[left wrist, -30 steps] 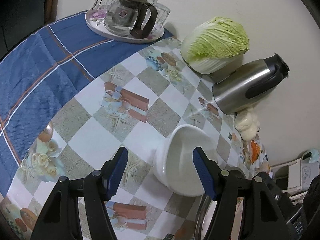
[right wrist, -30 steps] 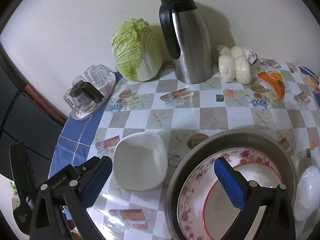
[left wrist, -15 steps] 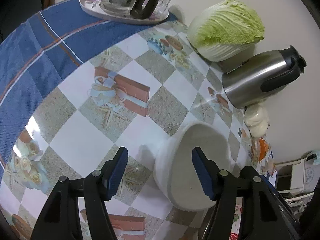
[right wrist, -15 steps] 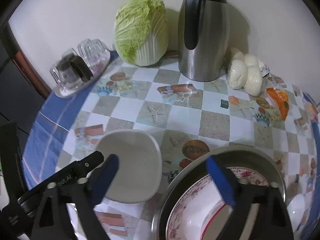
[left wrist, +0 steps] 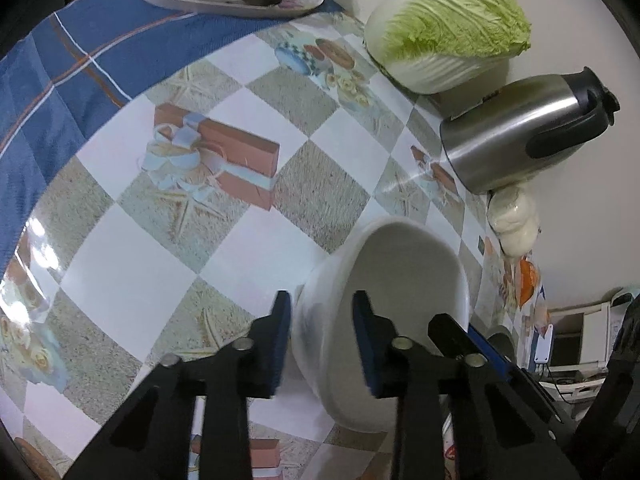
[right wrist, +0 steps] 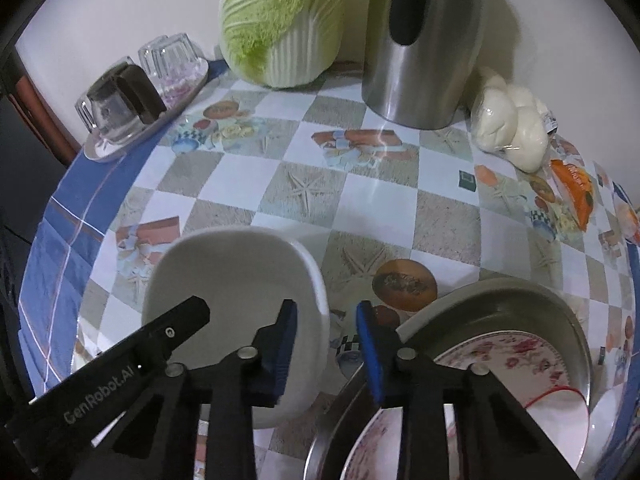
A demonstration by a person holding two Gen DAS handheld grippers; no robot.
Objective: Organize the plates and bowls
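A white squarish bowl (right wrist: 232,280) stands on the checked tablecloth. In the left wrist view the left gripper (left wrist: 322,332) straddles the near wall of the white bowl (left wrist: 404,280). Its jaws are closing, with the outer pad against the wall and the other pad inside. The right gripper (right wrist: 326,340) straddles the bowl's opposite rim, its jaws also closing. A thin strip of cloth still shows between that rim and its outer pad. To the right a metal basin (right wrist: 520,292) holds a floral plate (right wrist: 504,360).
At the back stand a cabbage (right wrist: 280,20), a steel jug (right wrist: 424,40) and a bag of white buns (right wrist: 512,124). A tray with glasses and a glass pot (right wrist: 136,96) sits back left on blue cloth (left wrist: 60,80). An orange packet (right wrist: 576,188) lies right.
Both grippers have sunk toward the white bowl. Their jaws have narrowed from wide open to a small gap around opposite walls of it. The bowl has not shifted.
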